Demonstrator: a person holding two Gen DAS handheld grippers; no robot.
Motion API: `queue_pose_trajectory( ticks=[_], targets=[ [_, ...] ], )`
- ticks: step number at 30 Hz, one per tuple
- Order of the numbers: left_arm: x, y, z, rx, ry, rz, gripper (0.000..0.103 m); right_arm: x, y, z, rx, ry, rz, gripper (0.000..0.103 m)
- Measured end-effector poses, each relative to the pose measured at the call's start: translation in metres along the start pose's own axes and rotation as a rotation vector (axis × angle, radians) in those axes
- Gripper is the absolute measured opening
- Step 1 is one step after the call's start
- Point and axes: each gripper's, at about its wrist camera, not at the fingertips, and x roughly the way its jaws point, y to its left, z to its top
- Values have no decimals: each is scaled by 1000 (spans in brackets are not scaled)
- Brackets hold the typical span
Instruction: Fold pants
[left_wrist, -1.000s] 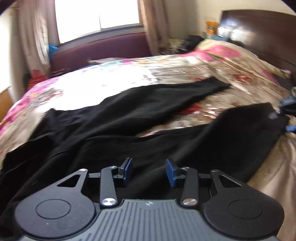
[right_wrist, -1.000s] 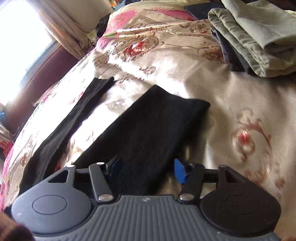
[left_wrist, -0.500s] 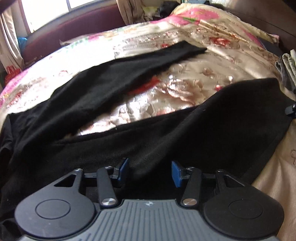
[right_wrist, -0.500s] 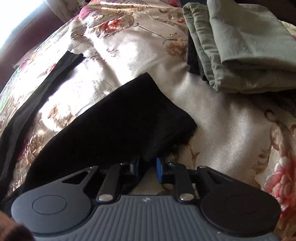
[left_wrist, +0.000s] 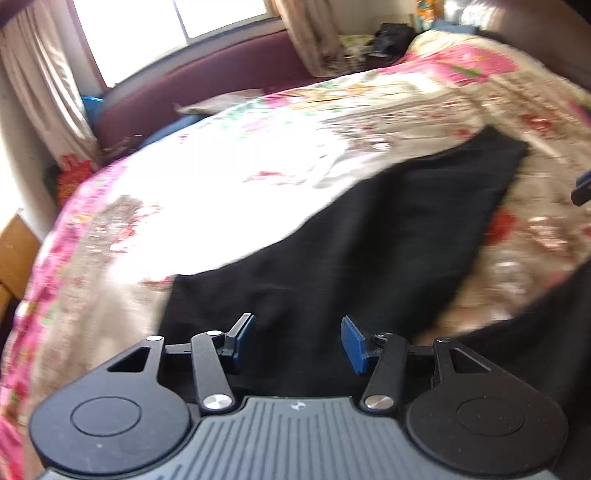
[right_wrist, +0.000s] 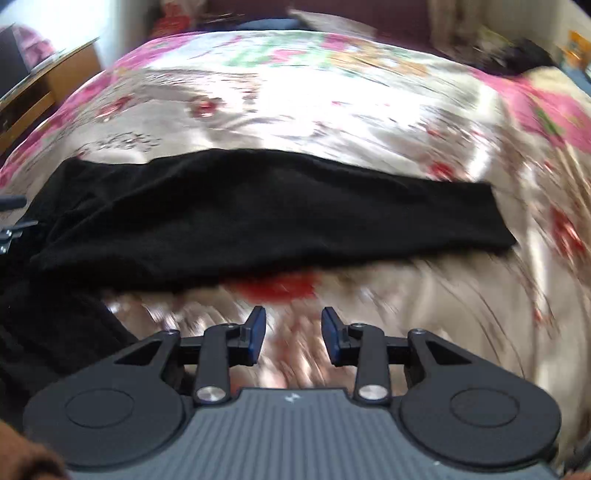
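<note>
Black pants (left_wrist: 369, 240) lie spread on a floral bedspread (left_wrist: 240, 166). One leg runs from just ahead of my left gripper (left_wrist: 299, 341) up to its hem at the upper right. The left jaws are opening above the black cloth, and no cloth sits between the pads. In the right wrist view that leg (right_wrist: 277, 210) lies straight across the picture. More black cloth (right_wrist: 55, 325) is bunched at the lower left. My right gripper (right_wrist: 293, 334) hangs over bare bedspread (right_wrist: 406, 295) short of the leg, jaws opening with nothing between them. Both views are motion-blurred.
Beyond the bed stand a maroon bench (left_wrist: 207, 85), a bright window (left_wrist: 166, 29) and curtains (left_wrist: 40, 85). Wooden furniture (right_wrist: 40, 99) stands off the bed's left side. A dark headboard (left_wrist: 546, 33) is at the upper right. A brown sleeve (right_wrist: 22, 458) shows at the bottom left.
The right gripper closed at the near leg's hem, then came away with nothing and rolled round to face the far leg. The left gripper's jaws widened and its view shifted along the pants.
</note>
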Motion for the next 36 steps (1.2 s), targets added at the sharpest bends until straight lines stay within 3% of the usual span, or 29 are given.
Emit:
queue_pose_trajectory(
  ticks=[3, 5, 7, 10, 14, 16, 19, 23, 25, 29, 36],
  targets=[
    [9, 32, 0, -66, 32, 18, 66, 39, 38, 53, -91, -2, 73, 34],
    [1, 37, -5, -162, 10, -67, 66, 54, 62, 73, -117, -16, 125, 34],
    [0, 29, -16, -210, 17, -159, 67, 68, 79, 85, -142, -25, 159, 34],
    [24, 15, -34, -213, 76, -183, 67, 86, 98, 93, -172, -14, 184, 34],
    [52, 21, -35, -315, 100, -220, 67, 98, 107, 96, -192, 5, 185, 34],
    [54, 21, -31, -256, 95, -155, 70, 102, 111, 100, -222, 9, 169, 34],
    [53, 38, -35, -155, 111, 44, 69, 105, 111, 109, -255, -1, 159, 34],
    [52, 99, -41, -170, 123, 282, 71, 113, 116, 131, -310, -22, 170, 40],
    [54, 123, -41, -173, 131, 335, 71, 121, 123, 142, -378, -22, 182, 41],
    [55, 145, -33, -149, 111, 209, 74, 146, 133, 159, -492, 21, 207, 42],
    [72, 165, -26, -47, 121, 77, 78, 184, 136, 174, -631, 166, 281, 45]
  ],
)
